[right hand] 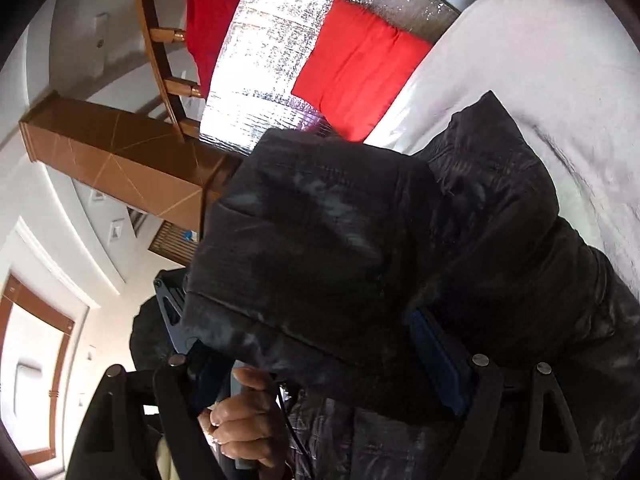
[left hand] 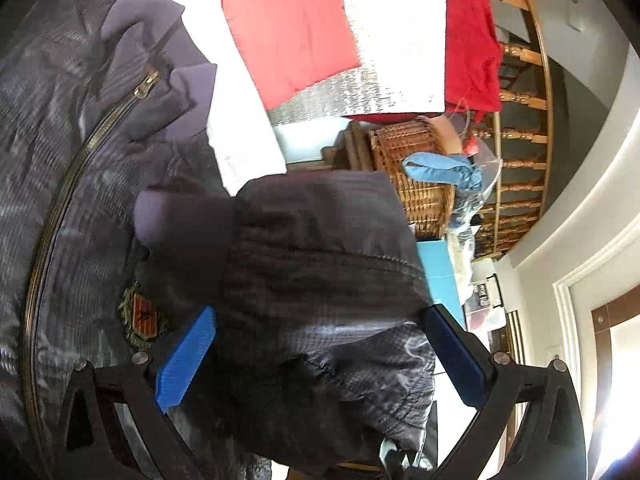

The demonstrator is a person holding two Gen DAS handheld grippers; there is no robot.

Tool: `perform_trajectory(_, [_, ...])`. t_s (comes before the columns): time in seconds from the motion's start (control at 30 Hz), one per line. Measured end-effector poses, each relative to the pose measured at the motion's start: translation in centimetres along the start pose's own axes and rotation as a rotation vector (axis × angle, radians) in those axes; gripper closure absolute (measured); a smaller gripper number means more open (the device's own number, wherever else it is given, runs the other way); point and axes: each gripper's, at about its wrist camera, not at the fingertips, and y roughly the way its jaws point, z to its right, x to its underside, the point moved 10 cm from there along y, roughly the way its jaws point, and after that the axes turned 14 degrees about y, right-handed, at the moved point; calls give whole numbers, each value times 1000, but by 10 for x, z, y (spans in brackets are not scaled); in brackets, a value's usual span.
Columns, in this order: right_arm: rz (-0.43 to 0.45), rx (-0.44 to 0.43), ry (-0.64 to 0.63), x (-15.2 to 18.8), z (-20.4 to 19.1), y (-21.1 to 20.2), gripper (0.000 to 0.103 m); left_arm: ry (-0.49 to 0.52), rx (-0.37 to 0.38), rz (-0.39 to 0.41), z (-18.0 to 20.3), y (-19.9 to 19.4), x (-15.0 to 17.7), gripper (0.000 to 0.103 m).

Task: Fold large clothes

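A large dark navy quilted jacket (left hand: 80, 168) with a brass zipper (left hand: 144, 88) and a chest crest (left hand: 140, 316) lies on a white surface (left hand: 240, 112). My left gripper (left hand: 320, 344) has its blue fingers (left hand: 188, 360) spread wide, with a lifted fold of the jacket (left hand: 320, 264) bunched between them. In the right wrist view, my right gripper (right hand: 320, 360) also holds a thick fold of the jacket (right hand: 320, 240) between its blue fingers (right hand: 436, 360); the left finger is mostly hidden by fabric. How firmly either grips is unclear.
A folded red garment (left hand: 292, 32) lies on a silver foil mat (left hand: 384, 40) beyond the jacket. A wicker basket (left hand: 416, 184) with blue cloth stands past the surface's edge. A wooden railing (left hand: 520, 120) and brown post (right hand: 120, 160) lie behind. A person's hand (right hand: 240, 424) shows low.
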Motion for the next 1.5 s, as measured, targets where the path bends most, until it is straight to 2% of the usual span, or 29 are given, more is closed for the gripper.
perform_trajectory(0.17, [20,-15,39,-11,10,-9,17,-114,3,-138,-11,22,29,0])
perform_trajectory(0.23, [13,-11,42,-12,13,-11,17,-130,10,-156,-12,29,37,0])
perform_trajectory(0.33, [-14,8,22,-9,17,-11,17,-127,12,-153,-14,44,34,0])
perform_trajectory(0.57, [-46,35,-71,0,21,-19,17,-74,36,-91,-13,62,18,0])
perform_trajectory(0.63, [-51,36,-80,3,20,-17,17,-60,47,-78,-15,63,20,9])
perform_trajectory(0.7, [-59,37,-100,6,17,-14,17,-60,61,-70,-17,64,19,39])
perform_trajectory(0.8, [-59,48,-138,11,12,-13,17,-54,47,-45,-24,58,13,58])
perform_trajectory(0.9, [-45,56,-158,11,7,-14,17,-24,21,-6,-23,48,3,69])
perform_trajectory(1.1, [24,13,-144,-4,-1,-31,17,76,-68,53,-7,15,-18,74])
perform_trajectory(1.23, [65,-15,-118,-19,-3,-41,17,145,-166,100,0,-35,-29,74])
perform_trajectory(1.3, [92,-49,-88,-26,-6,-47,17,177,-233,137,1,-68,-37,74])
perform_trajectory(1.4, [118,-59,-47,-30,-4,-48,17,225,-371,151,-3,-109,-48,74])
perform_trajectory(1.47, [125,-27,-47,-28,-4,-41,18,250,-456,122,-10,-126,-53,74])
perform_trajectory(1.5, [131,12,-64,-27,-4,-36,20,252,-509,82,-17,-133,-52,70])
